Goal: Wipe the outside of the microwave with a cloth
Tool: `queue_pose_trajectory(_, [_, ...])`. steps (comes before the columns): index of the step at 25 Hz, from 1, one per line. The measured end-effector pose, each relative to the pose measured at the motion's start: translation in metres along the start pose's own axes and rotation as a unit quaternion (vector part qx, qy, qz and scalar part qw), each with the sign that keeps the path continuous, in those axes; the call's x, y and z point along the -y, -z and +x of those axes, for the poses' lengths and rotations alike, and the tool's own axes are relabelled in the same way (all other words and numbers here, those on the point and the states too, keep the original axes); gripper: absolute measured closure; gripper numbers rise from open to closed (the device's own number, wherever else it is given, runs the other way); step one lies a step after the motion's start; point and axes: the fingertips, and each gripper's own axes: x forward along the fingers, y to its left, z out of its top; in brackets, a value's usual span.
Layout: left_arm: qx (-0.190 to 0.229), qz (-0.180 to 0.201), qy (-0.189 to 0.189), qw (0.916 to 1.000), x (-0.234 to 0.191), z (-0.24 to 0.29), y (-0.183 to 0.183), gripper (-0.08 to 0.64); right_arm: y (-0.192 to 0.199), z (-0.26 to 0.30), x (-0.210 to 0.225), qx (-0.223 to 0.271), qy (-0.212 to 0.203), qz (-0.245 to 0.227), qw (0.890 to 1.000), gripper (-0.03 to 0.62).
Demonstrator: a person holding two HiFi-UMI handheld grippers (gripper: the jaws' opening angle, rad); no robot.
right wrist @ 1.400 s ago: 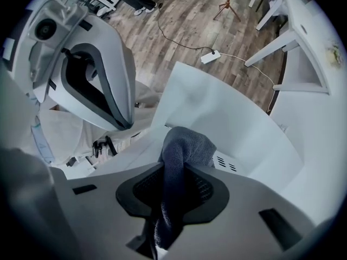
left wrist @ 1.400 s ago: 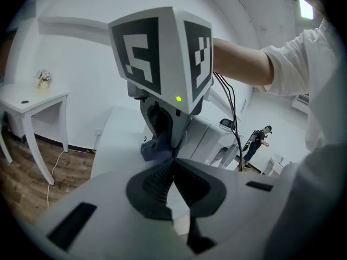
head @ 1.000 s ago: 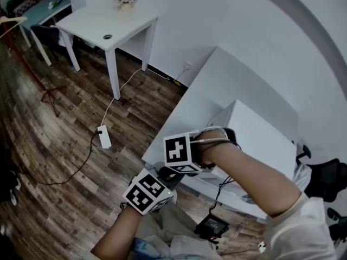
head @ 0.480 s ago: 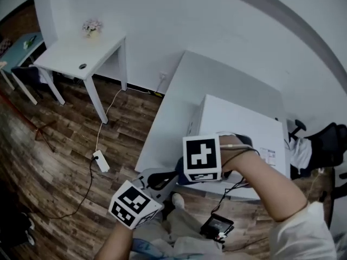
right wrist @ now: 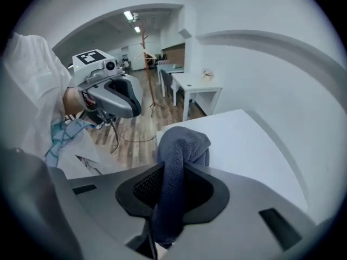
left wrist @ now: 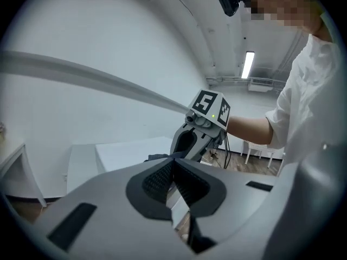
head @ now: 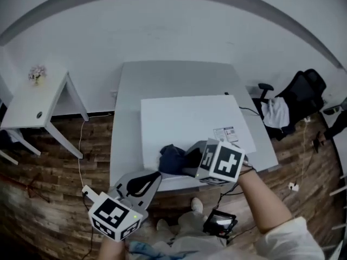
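The white microwave (head: 190,121) stands on a grey table (head: 162,75); I look down on its flat top. A dark blue cloth (head: 172,158) lies bunched on the top near its front edge. My right gripper (head: 188,161) is shut on the cloth, which stands up between its jaws (right wrist: 179,161) over the microwave top (right wrist: 238,145). My left gripper (head: 142,182) hangs lower left, in front of the microwave and off it. Its jaws (left wrist: 172,169) are shut with nothing between them, and it looks toward the right gripper (left wrist: 200,129).
A small white side table (head: 32,107) with flowers stands at the left. A black office chair (head: 298,91) with a white garment is at the right. Cables and a dark device (head: 219,221) lie on the wooden floor below the table's front edge.
The head view has swung round to face the microwave squarely. The right gripper with the cloth now rests at the top's front edge. The left gripper has dropped lower left.
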Motion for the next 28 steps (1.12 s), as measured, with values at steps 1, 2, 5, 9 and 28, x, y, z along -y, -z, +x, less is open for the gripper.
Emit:
queue_pose_trajectory(1, [-0.006, 0.006, 0.010, 0.9999, 0.004, 0.011, -0.002, 0.557, 0.008, -0.006, 0.005, 0.016, 0.009, 0.017, 1.000, 0.495])
queue_pose_trajectory(2, [-0.011, 0.011, 0.018, 0.9997, 0.009, 0.022, -0.004, 0.557, 0.016, -0.011, 0.009, 0.031, 0.017, 0.031, 0.999, 0.495])
queue_pose_trajectory(5, [-0.020, 0.018, 0.032, 0.9991, 0.018, 0.048, -0.010, 0.557, 0.032, -0.022, 0.015, 0.065, 0.029, 0.061, 0.996, 0.495])
queue_pose_trajectory(9, [-0.033, 0.032, 0.047, 0.9979, 0.034, 0.090, -0.020, 0.557, 0.071, -0.034, 0.024, 0.067, 0.049, 0.078, 0.993, 0.495])
queue_pose_trajectory(28, [-0.096, 0.072, 0.099, 0.9879, 0.119, 0.290, -0.046, 0.557, 0.271, -0.139, 0.114, 0.163, 0.120, 0.239, 0.950, 0.495])
